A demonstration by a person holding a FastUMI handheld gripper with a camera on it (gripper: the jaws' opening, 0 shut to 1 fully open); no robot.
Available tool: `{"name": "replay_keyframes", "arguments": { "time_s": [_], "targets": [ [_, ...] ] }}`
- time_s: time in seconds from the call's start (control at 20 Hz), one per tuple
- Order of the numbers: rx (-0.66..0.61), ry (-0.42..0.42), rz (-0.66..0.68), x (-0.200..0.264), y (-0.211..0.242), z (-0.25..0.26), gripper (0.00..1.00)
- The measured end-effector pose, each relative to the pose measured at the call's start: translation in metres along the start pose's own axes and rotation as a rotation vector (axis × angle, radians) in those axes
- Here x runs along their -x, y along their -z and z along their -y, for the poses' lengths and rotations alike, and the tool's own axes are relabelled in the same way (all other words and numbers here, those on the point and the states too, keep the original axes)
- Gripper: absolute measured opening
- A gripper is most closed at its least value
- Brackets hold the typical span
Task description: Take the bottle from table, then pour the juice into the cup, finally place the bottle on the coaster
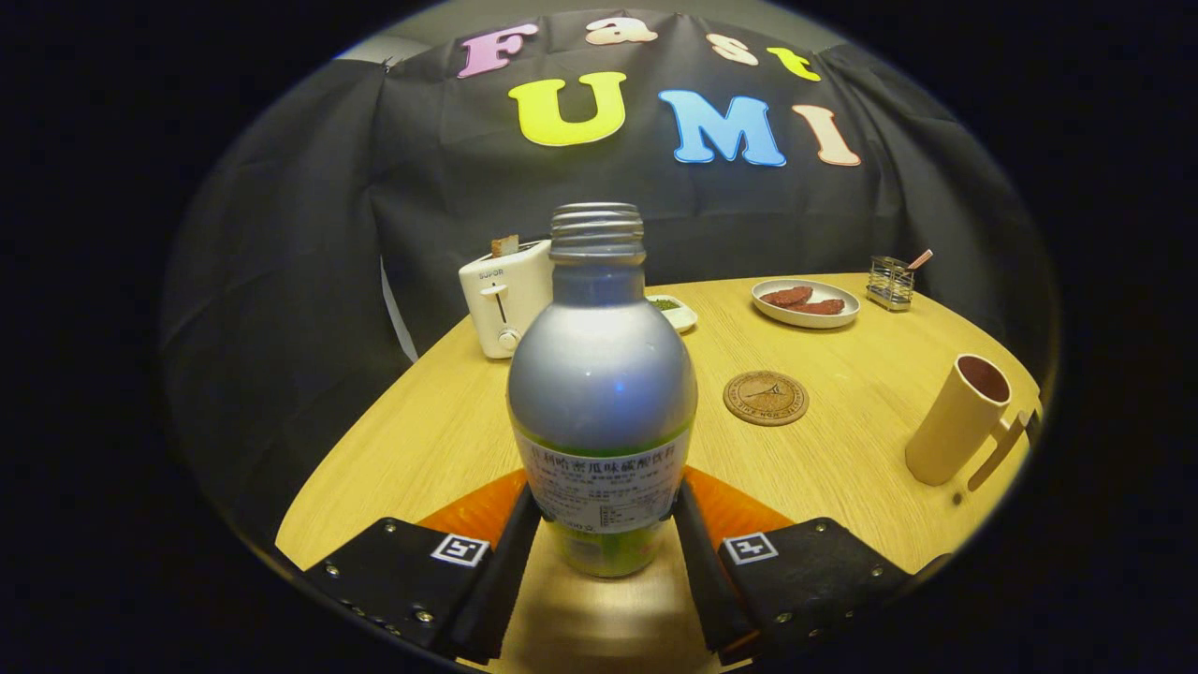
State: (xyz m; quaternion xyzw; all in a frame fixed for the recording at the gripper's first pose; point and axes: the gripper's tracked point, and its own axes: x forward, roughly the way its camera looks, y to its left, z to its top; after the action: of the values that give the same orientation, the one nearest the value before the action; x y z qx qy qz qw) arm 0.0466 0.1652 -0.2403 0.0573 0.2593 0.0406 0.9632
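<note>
A staged breakfast corner inside a recording booth: a round wooden table (842, 440) stands before a black cloth wall (309, 234) that closes off the whole background. At centre left of the frame sits a white toaster (504, 298) with a slice in its slot; toward the upper right lie a plate of food (807, 302) and a small wire rack (889, 283). A cork coaster (766, 398) and a cream cup (959, 418) complete the homely set, more mock kitchen than real one.
</note>
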Motion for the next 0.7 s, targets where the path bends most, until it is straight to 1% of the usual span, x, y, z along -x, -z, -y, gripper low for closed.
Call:
{"name": "replay_keyframes", "arguments": {
  "time_s": [0.35,0.6,0.7],
  "targets": [
    [-0.136,-0.015,0.066,0.014,-0.035,0.026,0.76],
    [-0.221,0.047,0.074,0.025,-0.043,0.064,0.76],
    [-0.253,0.023,0.078,0.032,-0.045,0.070,0.76]
  ]
}}
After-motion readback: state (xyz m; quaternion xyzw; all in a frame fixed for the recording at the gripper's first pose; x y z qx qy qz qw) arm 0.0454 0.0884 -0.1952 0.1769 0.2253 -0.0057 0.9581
